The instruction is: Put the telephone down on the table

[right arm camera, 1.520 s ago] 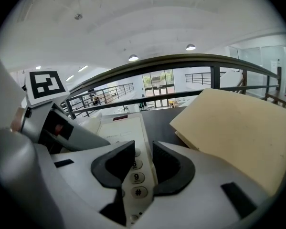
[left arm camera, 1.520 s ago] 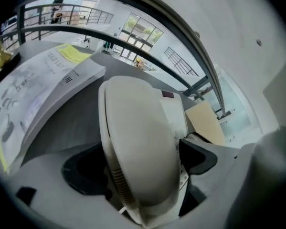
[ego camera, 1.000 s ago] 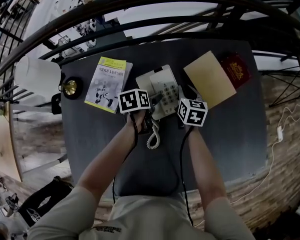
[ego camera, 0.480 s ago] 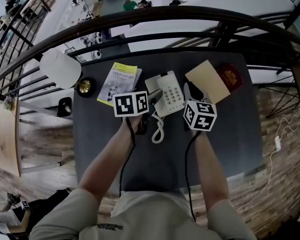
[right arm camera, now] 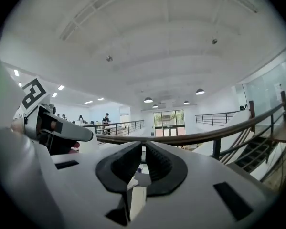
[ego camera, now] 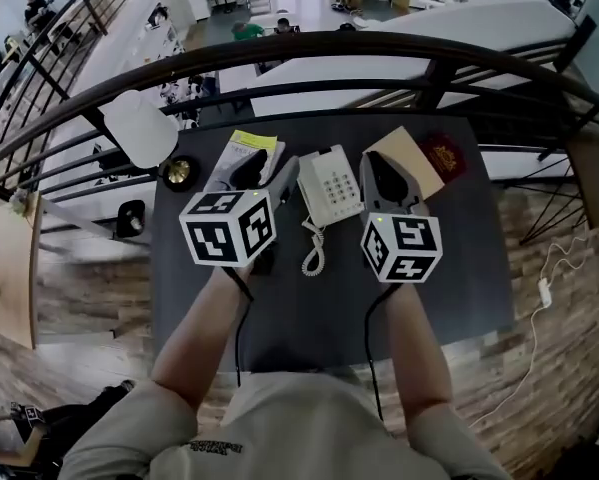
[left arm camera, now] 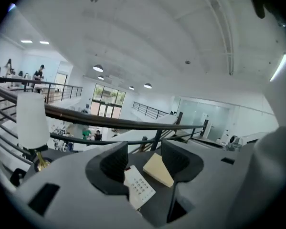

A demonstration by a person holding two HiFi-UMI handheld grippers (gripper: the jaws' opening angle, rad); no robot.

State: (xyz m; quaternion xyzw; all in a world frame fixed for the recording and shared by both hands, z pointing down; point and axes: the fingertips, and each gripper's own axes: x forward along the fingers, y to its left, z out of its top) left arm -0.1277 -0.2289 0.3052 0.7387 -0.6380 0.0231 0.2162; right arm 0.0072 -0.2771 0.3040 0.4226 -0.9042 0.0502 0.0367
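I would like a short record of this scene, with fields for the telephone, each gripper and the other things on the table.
telephone: rests on the dark table, no gripper on it
left gripper: raised, jaws apart and closing, nothing between
right gripper: raised, jaws closing to a narrow gap, nothing between
other things: booklet, envelope, passport, lamp

Beige short-sleeved shirt (ego camera: pixel 299 433) bearing a small dark print (ego camera: pixel 215 454), plus two thin black cables (ego camera: pixel 371 343)
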